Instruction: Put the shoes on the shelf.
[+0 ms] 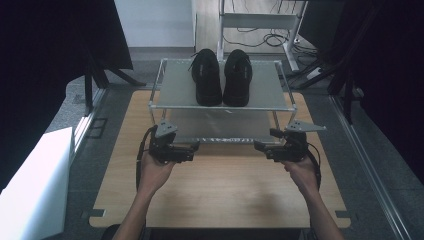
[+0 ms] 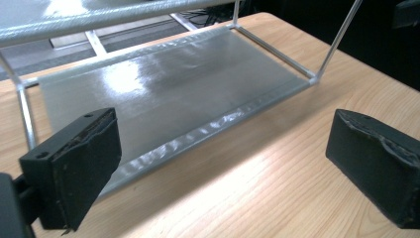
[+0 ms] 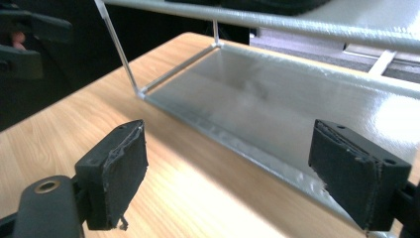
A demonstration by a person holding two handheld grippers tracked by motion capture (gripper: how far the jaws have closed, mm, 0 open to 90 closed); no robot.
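Two black shoes [image 1: 222,77] stand side by side on the top tier of one two-tier rack [image 1: 175,92] at the far middle of the desk [image 1: 225,190]. They look light and soft-sided with firmer soles, so the heel collar seems the best hold. The left claw [image 1: 192,150] and right claw [image 1: 260,146], near the rack's lower tier, both hang released with nothing between the jaws.

Dim, dark edges; glare on rack shelf [image 2: 163,94].
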